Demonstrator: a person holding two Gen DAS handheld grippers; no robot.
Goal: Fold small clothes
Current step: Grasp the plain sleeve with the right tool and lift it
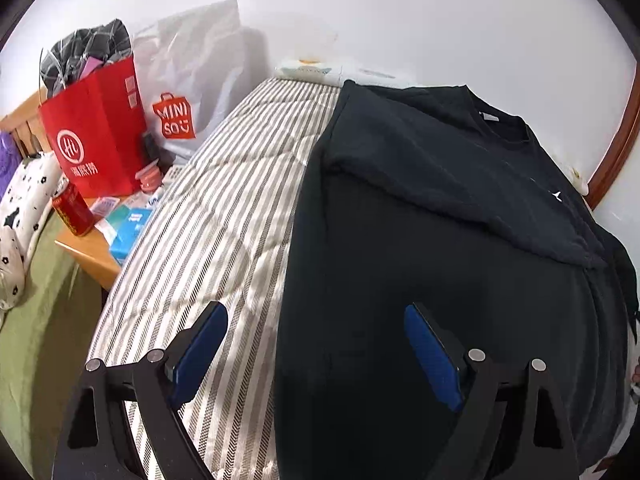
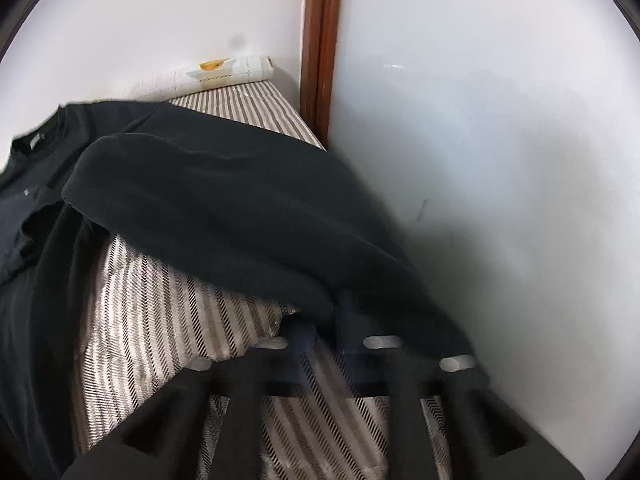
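Observation:
A black long-sleeved top (image 1: 440, 240) lies on a striped mattress (image 1: 224, 208), neck toward the far wall, one sleeve folded across its chest. My left gripper (image 1: 316, 320) is open and empty, low over the top's left edge near the hem. In the right wrist view my right gripper (image 2: 324, 320) is shut on the black sleeve (image 2: 224, 208) and holds it lifted above the mattress (image 2: 160, 320). The fingertips are hidden under the cloth and the frame is blurred.
A bedside table (image 1: 92, 256) at the left carries a red paper bag (image 1: 96, 136), a white Miniso bag (image 1: 188, 80), a red can (image 1: 72, 210) and small boxes. White walls and a brown wooden post (image 2: 322, 40) close the bed's far and right sides.

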